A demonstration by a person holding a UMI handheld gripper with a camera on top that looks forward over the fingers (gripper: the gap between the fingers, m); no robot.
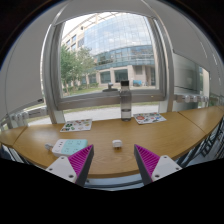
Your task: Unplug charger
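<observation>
Wooden desk point(150, 140) beneath wide-open, empty tongs point(114, 160).

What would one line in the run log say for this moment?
gripper: open, empty | white charger: on wooden table, just ahead of fingers, untouched | unplugging: not begun

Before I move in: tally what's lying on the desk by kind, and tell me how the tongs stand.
Magazines or booklets: 3
Small white objects: 1
Tall grey upright objects: 1
Total: 5
Tongs open, holding nothing, above the desk.
</observation>
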